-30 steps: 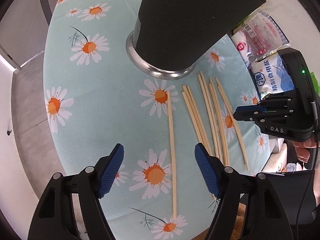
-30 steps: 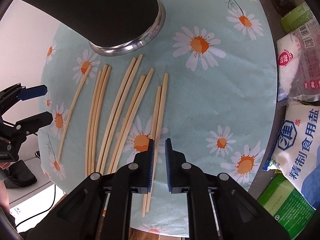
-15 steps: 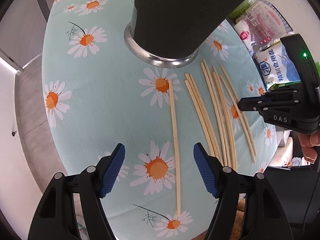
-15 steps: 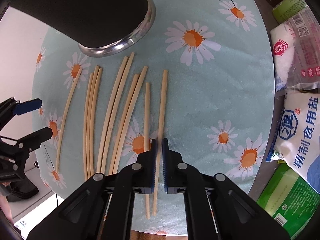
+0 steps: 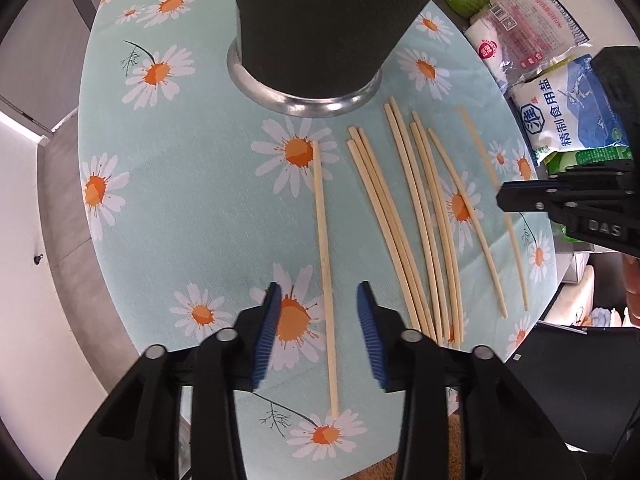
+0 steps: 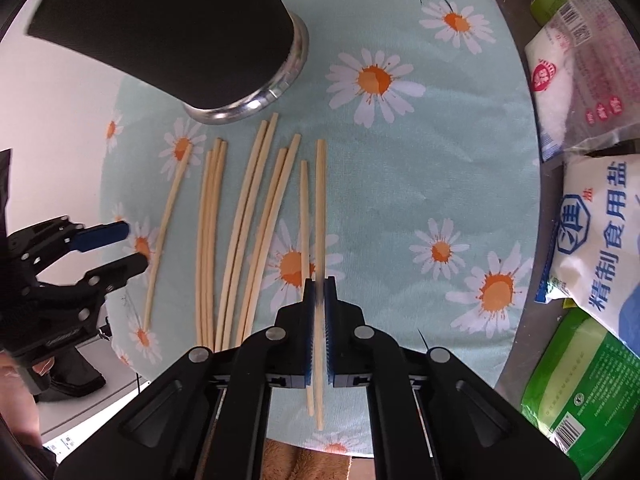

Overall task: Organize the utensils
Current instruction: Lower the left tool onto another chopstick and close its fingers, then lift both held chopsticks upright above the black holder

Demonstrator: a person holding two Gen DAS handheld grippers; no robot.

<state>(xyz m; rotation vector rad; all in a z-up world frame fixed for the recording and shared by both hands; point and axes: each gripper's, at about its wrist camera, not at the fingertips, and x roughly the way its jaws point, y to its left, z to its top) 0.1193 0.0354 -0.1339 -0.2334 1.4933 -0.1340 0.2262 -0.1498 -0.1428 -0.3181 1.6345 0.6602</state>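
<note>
The left gripper (image 5: 318, 330) is closing its jaws around a single chopstick (image 5: 323, 248) that is lying alone on the daisy tablecloth (image 5: 192, 208), apart from the rest; the blue pads are not yet touching it. Just beyond its far tip, the dark utensil holder (image 5: 316, 20) with a metal base ring is standing on the cloth. To the right, the loose chopsticks (image 5: 416, 216) are fanning out side by side (most of them still to be gathered). Farther right, the right gripper (image 6: 319, 332) is pinching one chopstick (image 6: 320, 216) tight between its pads, gripping it in its nearer half.

These sticks are looking thin, light and stiff, probably smooth wood or bamboo, so they are likely to roll or pivot in a pinch. Taking hold nearer the middle should be keeping a stick from swinging.
</note>
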